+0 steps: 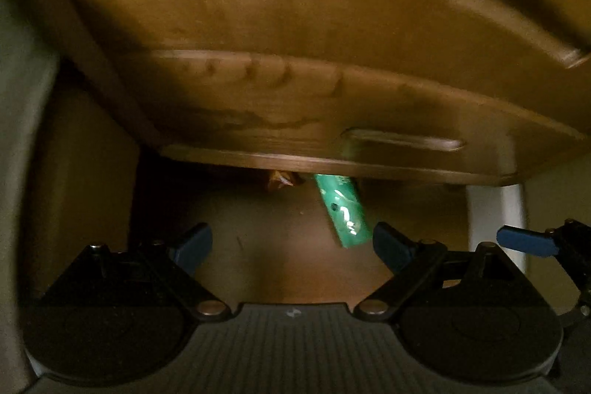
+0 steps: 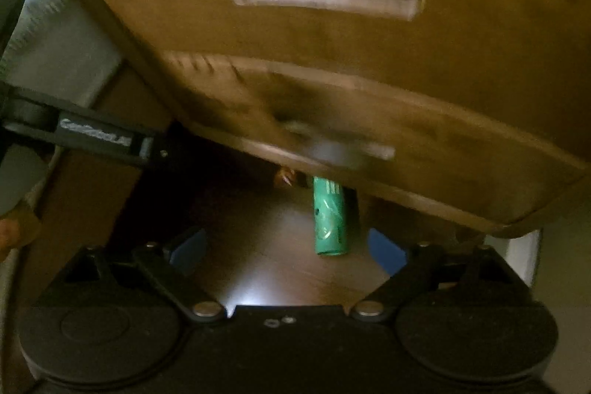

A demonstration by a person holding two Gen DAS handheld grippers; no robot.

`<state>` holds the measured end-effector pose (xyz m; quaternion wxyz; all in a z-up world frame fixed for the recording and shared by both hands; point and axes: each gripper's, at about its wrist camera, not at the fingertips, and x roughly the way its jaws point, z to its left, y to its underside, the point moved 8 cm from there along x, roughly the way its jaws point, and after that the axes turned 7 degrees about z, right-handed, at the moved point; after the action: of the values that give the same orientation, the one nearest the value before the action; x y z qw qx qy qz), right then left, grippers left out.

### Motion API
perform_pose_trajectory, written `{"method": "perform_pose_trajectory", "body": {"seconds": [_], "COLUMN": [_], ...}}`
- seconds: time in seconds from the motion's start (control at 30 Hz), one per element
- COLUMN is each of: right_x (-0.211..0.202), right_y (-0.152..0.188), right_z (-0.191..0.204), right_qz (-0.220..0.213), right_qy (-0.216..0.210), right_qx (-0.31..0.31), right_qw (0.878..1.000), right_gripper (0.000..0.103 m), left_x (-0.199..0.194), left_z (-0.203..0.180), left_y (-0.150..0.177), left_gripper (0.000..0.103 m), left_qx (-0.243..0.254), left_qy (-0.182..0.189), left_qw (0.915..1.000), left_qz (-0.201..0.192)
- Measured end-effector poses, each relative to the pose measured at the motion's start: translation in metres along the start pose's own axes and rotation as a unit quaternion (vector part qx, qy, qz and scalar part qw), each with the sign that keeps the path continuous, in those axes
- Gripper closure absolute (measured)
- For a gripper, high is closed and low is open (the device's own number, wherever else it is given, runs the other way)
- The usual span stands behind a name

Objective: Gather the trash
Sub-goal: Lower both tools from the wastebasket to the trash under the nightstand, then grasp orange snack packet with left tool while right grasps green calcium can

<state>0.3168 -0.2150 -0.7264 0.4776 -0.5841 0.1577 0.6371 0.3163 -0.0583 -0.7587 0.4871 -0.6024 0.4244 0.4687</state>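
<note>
Below dresser [image 1: 295, 24] edge: green wrapper [image 1: 341, 209], floor gap.

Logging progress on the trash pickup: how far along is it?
Nothing looks collected yet. Both the left gripper and right gripper are open and empty. The green wrapper and a crumpled brown scrap still lie under the wooden drawer unit.

Both views were dim and yellow-brown, with fisheye bending and black corners. Motion blur smeared the wooden cabinet [image 2: 332, 69] — worst in the right wrist view. Deep shadow lay beneath it, while a pale glare patch lit the floor [image 2: 243, 290] — the green wrapper [image 1: 341, 209] gleamed faintly.
</note>
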Motion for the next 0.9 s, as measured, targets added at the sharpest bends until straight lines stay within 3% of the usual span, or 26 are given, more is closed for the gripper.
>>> {"method": "perform_pose_trajectory", "body": {"seconds": [0.23,0.47,0.7,0.9], "right_x": [0.095,0.17,0.205,0.221], "right_y": [0.019,0.028,0.026,0.019], "right_z": [-0.018,-0.039,-0.046,-0.045], "right_qz": [0.011,0.012,0.004,-0.005], "right_qy": [-0.001,0.004,-0.007,-0.006], "right_qx": [-0.031,-0.045,-0.075,-0.097], "right_qw": [0.999,0.999,0.997,0.995], "right_gripper": [0.018,0.027,0.032,0.039], "left_x": [0.095,0.158,0.194,0.211], "left_z": [0.003,-0.005,-0.009,-0.005], "left_y": [-0.004,-0.012,-0.025,-0.031], "left_gripper": [0.009,0.008,0.008,0.008], "left_qx": [0.005,0.024,0.047,0.036], "left_qy": [-0.036,-0.053,-0.078,-0.092], "left_qw": [0.9992,0.9977,0.9941,0.993], "left_qz": [-0.016,-0.034,-0.059,-0.064]}}
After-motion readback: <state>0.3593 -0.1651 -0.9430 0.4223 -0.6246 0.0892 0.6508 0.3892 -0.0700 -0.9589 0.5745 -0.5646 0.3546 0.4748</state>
